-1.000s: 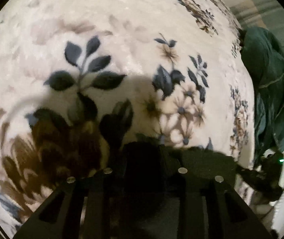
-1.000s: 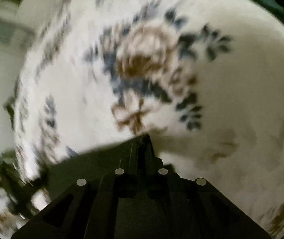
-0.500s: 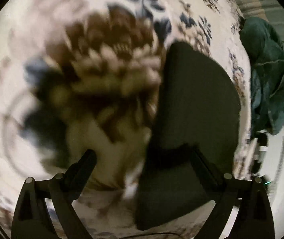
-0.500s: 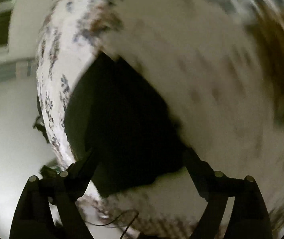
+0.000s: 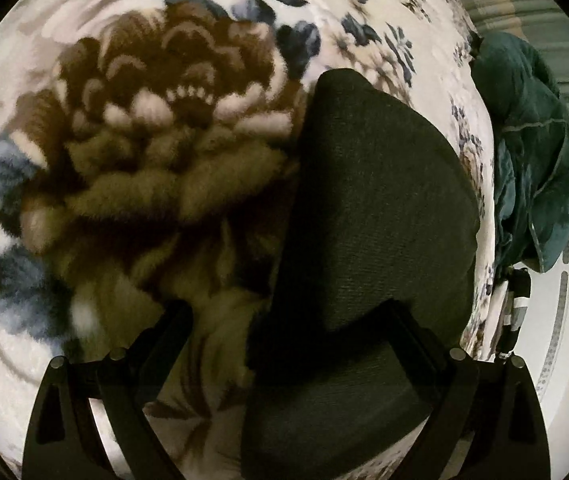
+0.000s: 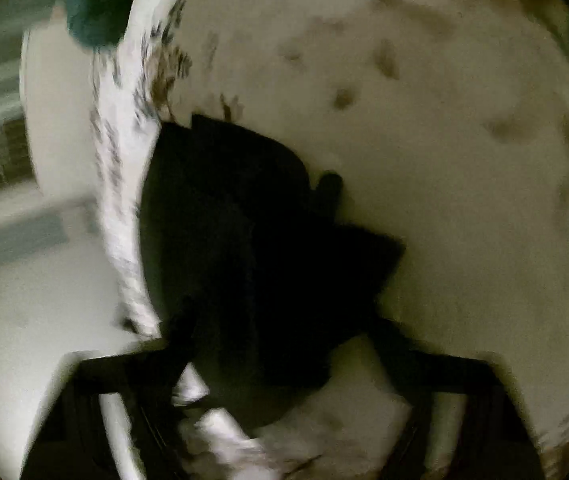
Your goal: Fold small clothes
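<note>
Both grippers have been opened wide since a second ago, when they were closed. The dark cloth [image 5: 372,216] is seen lying folded on the floral bed [image 5: 84,8], at five o'clock before the left gripper [image 5: 284,320]. Folding seems nearly done. The right gripper [image 6: 280,320] view is blurred, so edges are unclear.

Black left gripper [image 5: 284,316], silver screws, angular jaws

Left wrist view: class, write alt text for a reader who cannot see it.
A dark folded garment lies on a floral blanket, between the spread fingers of the open left gripper. A green cloth is bunched at the blanket's right edge.
</note>
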`<action>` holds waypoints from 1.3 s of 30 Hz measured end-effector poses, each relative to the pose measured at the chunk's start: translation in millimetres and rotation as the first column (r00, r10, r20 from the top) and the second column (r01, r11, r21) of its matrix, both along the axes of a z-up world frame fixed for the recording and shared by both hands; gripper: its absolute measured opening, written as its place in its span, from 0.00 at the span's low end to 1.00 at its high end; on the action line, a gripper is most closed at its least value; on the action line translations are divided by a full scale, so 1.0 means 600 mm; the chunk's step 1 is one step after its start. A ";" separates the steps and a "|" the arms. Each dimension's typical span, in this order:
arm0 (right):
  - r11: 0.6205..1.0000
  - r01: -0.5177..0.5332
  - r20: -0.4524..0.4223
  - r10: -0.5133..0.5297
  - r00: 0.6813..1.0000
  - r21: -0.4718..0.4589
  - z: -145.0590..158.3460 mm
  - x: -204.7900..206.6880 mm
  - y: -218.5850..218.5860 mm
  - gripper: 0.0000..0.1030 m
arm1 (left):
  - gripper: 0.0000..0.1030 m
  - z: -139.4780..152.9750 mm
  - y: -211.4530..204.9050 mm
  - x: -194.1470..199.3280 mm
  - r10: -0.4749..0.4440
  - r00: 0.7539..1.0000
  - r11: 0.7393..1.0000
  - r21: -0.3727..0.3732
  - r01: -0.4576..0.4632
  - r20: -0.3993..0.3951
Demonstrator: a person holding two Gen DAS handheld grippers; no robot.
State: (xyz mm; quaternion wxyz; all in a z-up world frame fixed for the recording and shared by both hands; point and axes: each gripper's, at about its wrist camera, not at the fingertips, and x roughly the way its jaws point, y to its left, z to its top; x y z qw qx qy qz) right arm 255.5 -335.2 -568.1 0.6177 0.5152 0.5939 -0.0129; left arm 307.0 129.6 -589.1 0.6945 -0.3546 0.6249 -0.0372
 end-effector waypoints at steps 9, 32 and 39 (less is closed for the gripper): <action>0.998 -0.055 -0.021 0.055 0.998 0.006 -0.031 -0.002 -0.058 0.41 | 0.94 -0.002 0.012 -0.006 0.009 1.000 0.999 -0.045 -0.009 0.004; 0.967 -0.091 0.185 0.047 0.982 0.238 -0.073 0.090 0.116 0.92 | 0.98 -0.019 -0.027 0.058 0.008 0.996 0.997 -0.080 -0.001 0.083; 0.943 -0.049 0.165 -0.007 0.986 0.329 -0.071 0.101 0.123 0.89 | 0.98 -0.013 -0.001 0.030 -0.122 0.991 0.980 -0.149 0.130 0.061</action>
